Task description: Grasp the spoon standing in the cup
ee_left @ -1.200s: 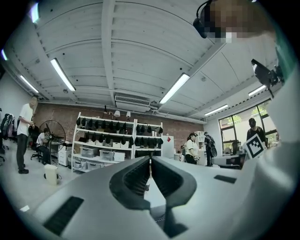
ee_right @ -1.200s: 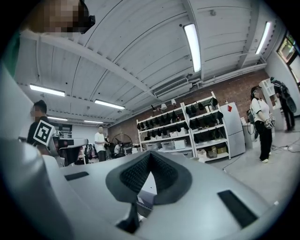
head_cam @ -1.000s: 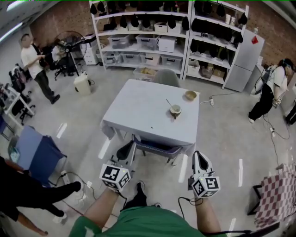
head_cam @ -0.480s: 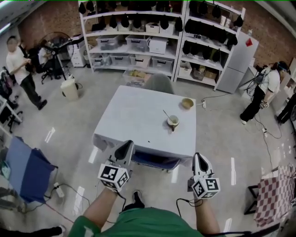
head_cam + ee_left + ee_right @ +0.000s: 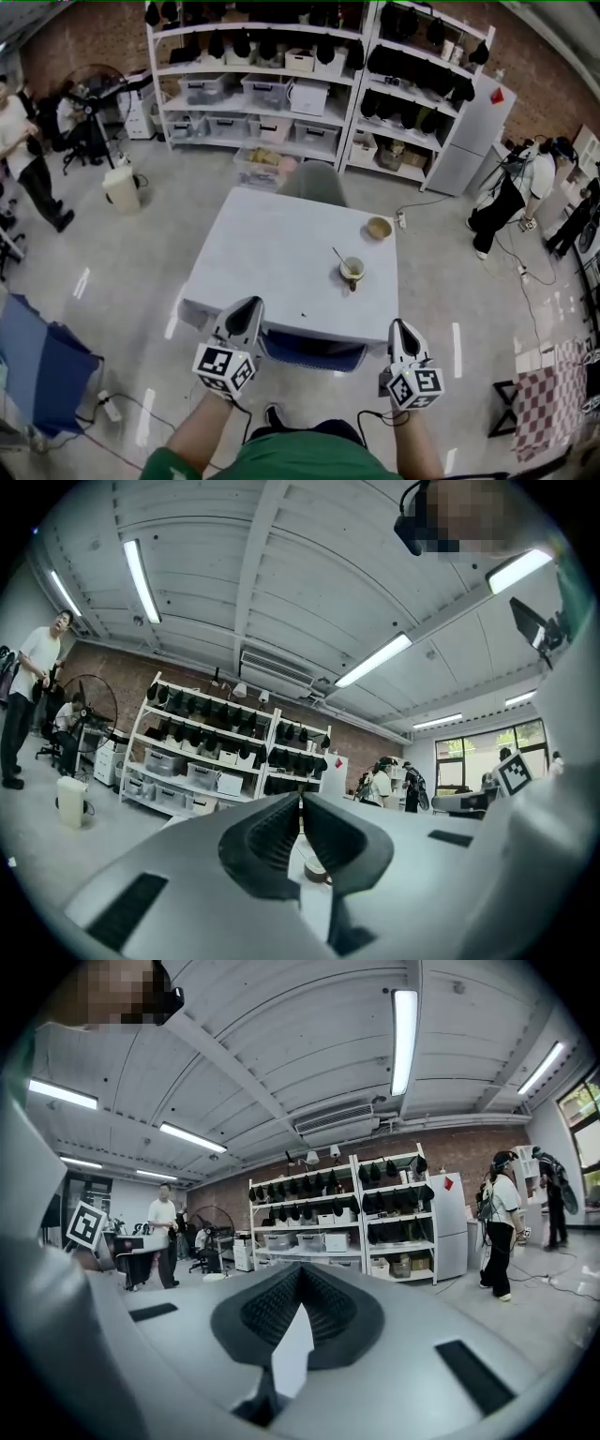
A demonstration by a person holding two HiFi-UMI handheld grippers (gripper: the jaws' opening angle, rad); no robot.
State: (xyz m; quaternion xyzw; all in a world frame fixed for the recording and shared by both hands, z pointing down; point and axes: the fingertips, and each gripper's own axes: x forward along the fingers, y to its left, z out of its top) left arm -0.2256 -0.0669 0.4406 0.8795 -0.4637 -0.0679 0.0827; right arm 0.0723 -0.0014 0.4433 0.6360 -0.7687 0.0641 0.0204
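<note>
On the white table [image 5: 272, 253] stands a pale cup [image 5: 352, 271] near the right side, with a spoon [image 5: 339, 255] leaning out of it to the upper left. In the left gripper view the cup [image 5: 315, 867] shows small, low between the jaws. My left gripper [image 5: 247, 307] is shut and empty at the table's near edge, well left of the cup. My right gripper [image 5: 398, 326] is shut and empty too, at the near right corner, a little short of the cup.
A tan bowl [image 5: 379, 228] sits behind the cup near the far right edge. A grey chair [image 5: 314, 180] stands at the far side and a blue seat [image 5: 309, 349] under the near edge. Shelves [image 5: 281, 84] line the back wall. People stand at left and right.
The table has come closer and lower in the head view. Both grippers now reach its near edge, still shut and held the same way.
</note>
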